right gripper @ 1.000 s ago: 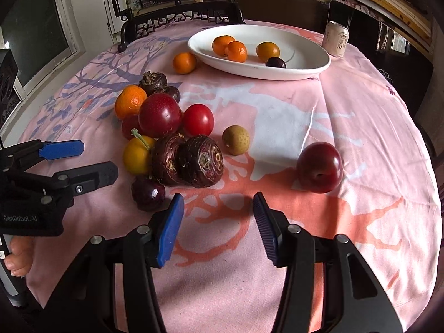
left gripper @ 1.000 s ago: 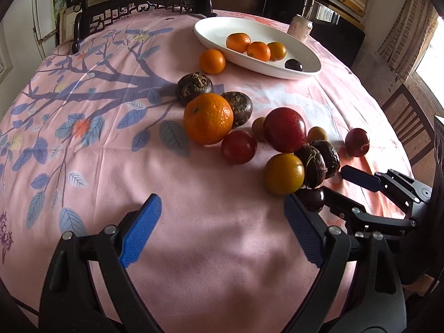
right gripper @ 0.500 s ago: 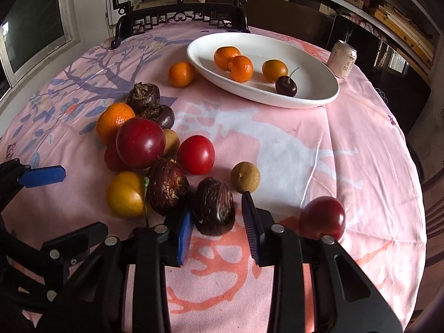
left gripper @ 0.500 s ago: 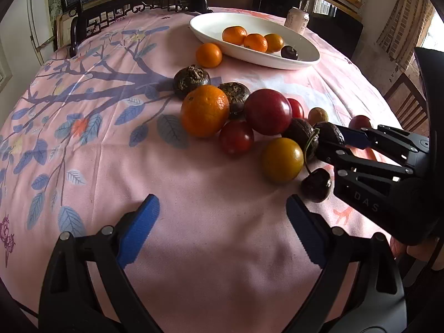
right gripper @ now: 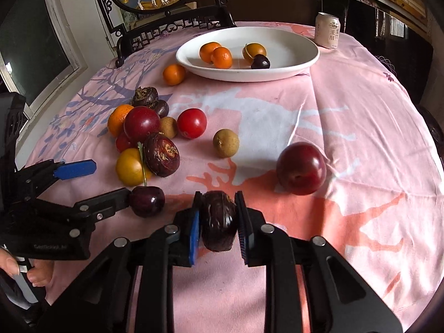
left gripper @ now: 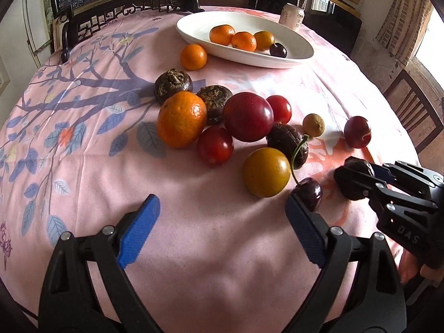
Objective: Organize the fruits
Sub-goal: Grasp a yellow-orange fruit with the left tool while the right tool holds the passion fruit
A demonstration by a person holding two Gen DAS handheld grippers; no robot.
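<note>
Clamped the right gripper (right gripper: 217, 223) on the dark water chestnut (right gripper: 217, 219) just above the table (right gripper: 347, 105), jaws freshly closed; best lifted steadily toward the white dish (right gripper: 305, 63), left gripper (left gripper: 222, 233) open beside the cherry (left gripper: 309, 191).

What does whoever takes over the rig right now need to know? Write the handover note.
Right gripper: shut on a dark water chestnut.
Left gripper: open, empty; a cherry lies by its right finger.
White dish at the far side: holds two mandarins, one yellow fruit, one cherry.
Left on the cloth: large orange, small mandarin, red plums, tomatoes, yellow fruit, three water chestnuts, two longans.
Still to do: place the held chestnut, then sort the rest.
</note>
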